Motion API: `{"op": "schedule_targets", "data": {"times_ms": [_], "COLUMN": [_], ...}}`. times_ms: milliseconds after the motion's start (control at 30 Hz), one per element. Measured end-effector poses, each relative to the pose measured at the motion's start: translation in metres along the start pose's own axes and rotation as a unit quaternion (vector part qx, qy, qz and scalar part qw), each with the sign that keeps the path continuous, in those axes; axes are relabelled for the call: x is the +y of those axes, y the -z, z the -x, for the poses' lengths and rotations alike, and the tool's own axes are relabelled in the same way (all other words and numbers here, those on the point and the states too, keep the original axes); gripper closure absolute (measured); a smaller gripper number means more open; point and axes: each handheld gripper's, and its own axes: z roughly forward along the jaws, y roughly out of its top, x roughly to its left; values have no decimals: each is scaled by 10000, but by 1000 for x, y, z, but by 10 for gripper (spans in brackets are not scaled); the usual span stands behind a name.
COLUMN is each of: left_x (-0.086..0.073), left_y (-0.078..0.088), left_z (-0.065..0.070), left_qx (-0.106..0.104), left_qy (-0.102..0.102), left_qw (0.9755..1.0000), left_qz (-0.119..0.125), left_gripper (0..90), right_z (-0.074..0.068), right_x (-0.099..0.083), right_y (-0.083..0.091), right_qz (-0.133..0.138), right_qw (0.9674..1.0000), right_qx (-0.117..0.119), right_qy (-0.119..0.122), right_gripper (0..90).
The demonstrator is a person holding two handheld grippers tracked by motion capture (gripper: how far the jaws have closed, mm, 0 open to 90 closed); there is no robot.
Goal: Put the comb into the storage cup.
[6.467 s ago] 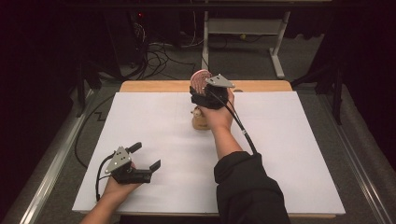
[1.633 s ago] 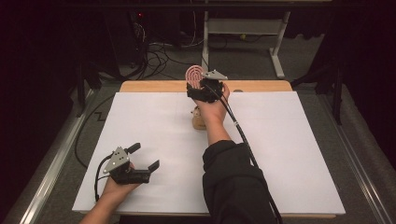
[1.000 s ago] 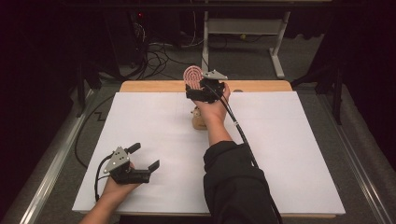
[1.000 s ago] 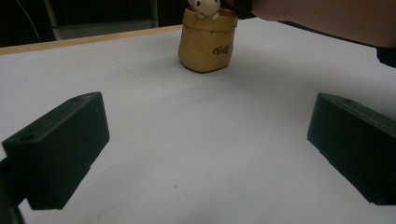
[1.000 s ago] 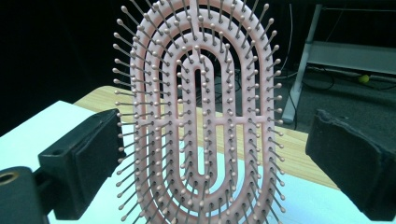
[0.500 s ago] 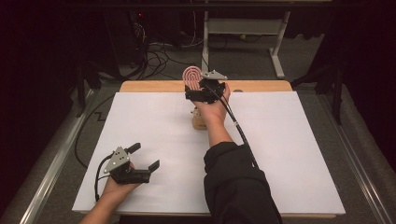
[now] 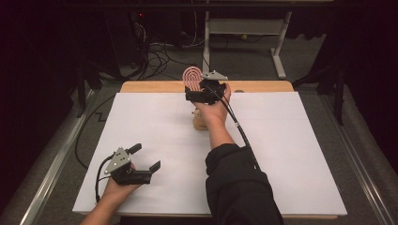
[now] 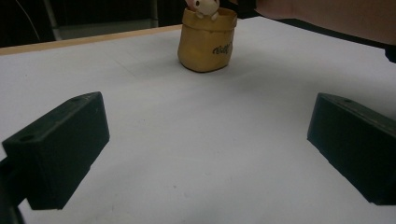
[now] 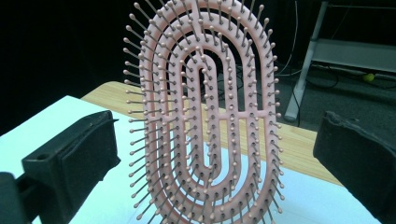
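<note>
Pink hairbrush (image 9: 205,121) upright at surface's (image 7: 291,154) far edge | right gripper (image 7: 202,92) fingers wide around it, ungrasped | left gripper (image 7: 141,164) fingers wide, idle

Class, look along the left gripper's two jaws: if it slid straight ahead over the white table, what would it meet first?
Most likely the small yellow pot with a little figure inside; the white table between looks free, though depth is uncertain.

The pink hairbrush (image 9: 205,116) looks like smooth plastic; the table (image 7: 155,122) has a matt white sheet.
</note>
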Motion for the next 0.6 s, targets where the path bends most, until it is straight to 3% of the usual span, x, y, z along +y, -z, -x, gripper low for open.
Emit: {"op": "schedule_targets", "data": {"times_ms": [600], "left_x": [0], "left_y": [0], "left_z": [0], "left_qx": [13], "left_qy": [-21], "left_qw": [10000], "left_qz": [-2], "left_gripper": [0], "right_z": [-1], "right_x": [-3], "right_y": [13], "right_qz": [-81], "right_qw": [10000], "right_qx": [-23], "right_qy": [5], "right_gripper": [4]}}
